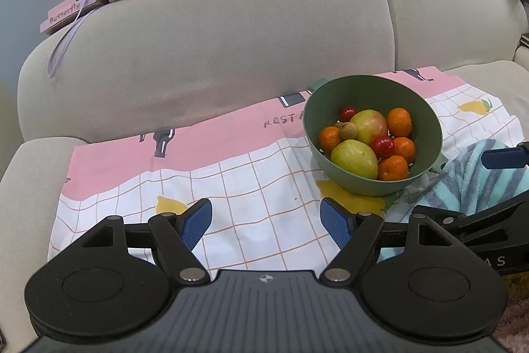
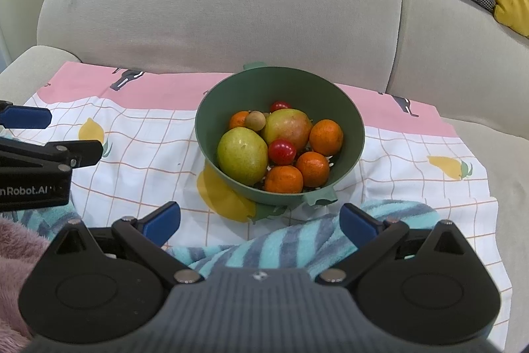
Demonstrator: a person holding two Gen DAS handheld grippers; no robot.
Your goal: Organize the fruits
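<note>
Ahead, the fruit bowl point(image 2: 279, 134) sits beyond both empty, spread grippers point(image 1: 266, 222) point(image 2: 259, 222), seemingly nearer the right.

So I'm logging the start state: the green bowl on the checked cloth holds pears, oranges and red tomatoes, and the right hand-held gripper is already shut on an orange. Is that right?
Not quite. The right hand-held gripper is open and holds nothing; the right wrist view shows it short of the green bowl, above the striped towel. The rest stands: pears, oranges and red tomatoes lie in the bowl on the checked cloth.
</note>
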